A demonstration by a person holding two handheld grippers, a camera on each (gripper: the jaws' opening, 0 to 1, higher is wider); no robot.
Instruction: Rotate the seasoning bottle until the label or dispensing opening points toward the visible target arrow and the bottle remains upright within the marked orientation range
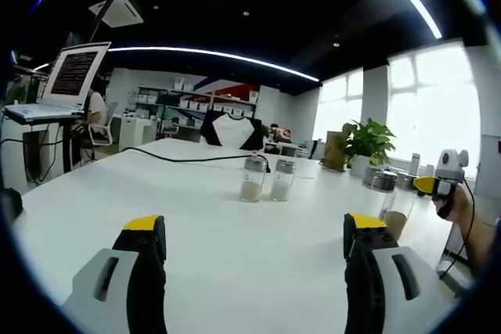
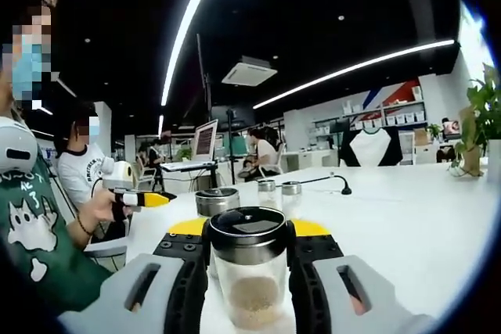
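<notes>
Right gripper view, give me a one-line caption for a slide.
Right gripper jaws clamp an upright seasoning bottle on the white table, with more shakers behind.

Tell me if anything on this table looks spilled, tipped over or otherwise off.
Nothing stands out. The right gripper is shut on a seasoning bottle that stands upright, lid on. The two shakers farther along the white table are upright too, side by side. The left gripper is open above bare tabletop. No spill shows.

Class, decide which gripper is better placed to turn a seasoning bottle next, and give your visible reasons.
Right. The right gripper already clamps a seasoning bottle upright between its jaws. The left gripper is open and holds nothing, short of the two shakers.
</notes>
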